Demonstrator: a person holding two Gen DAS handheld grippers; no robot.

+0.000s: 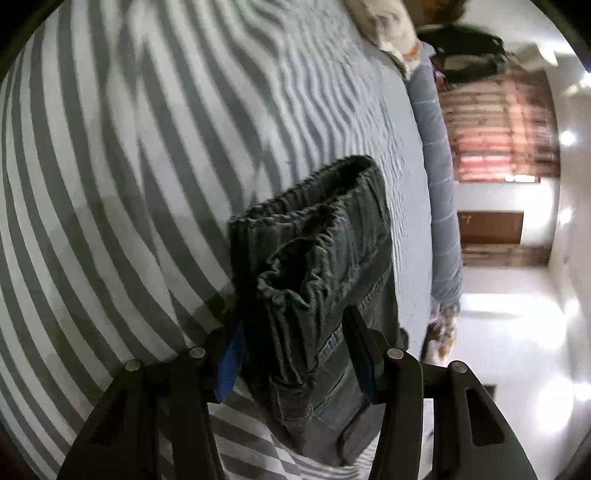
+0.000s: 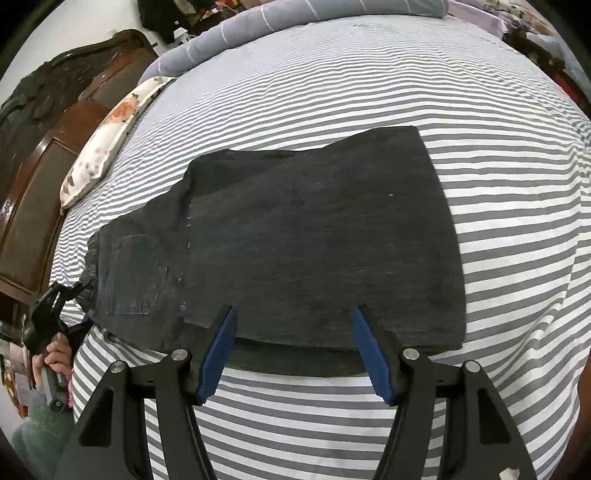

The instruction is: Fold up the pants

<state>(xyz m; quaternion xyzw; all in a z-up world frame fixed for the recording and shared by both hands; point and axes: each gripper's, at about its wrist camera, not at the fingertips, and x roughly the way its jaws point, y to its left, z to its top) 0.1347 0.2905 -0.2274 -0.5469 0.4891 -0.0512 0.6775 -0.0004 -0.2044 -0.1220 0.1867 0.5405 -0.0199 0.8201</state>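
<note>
Dark grey denim pants point(image 2: 295, 236) lie folded on a grey-and-white striped bedsheet point(image 2: 332, 92), waistband at the left, back pocket up. My right gripper point(image 2: 293, 325) is open and empty, its blue-padded fingers just above the near edge of the pants. In the left wrist view the gathered elastic waistband point(image 1: 314, 243) bunches up between the fingers of my left gripper point(image 1: 295, 325). The jaws stand wide on either side of the cloth, and a firm pinch does not show. The left gripper also shows in the right wrist view point(image 2: 55, 295), at the waistband end.
A floral pillow point(image 2: 107, 136) lies at the left edge of the bed by a dark wooden headboard point(image 2: 44, 147). A rolled grey blanket point(image 2: 258, 18) lies along the far edge. The bed's edge and a glossy white floor point(image 1: 517, 350) show on the right of the left wrist view.
</note>
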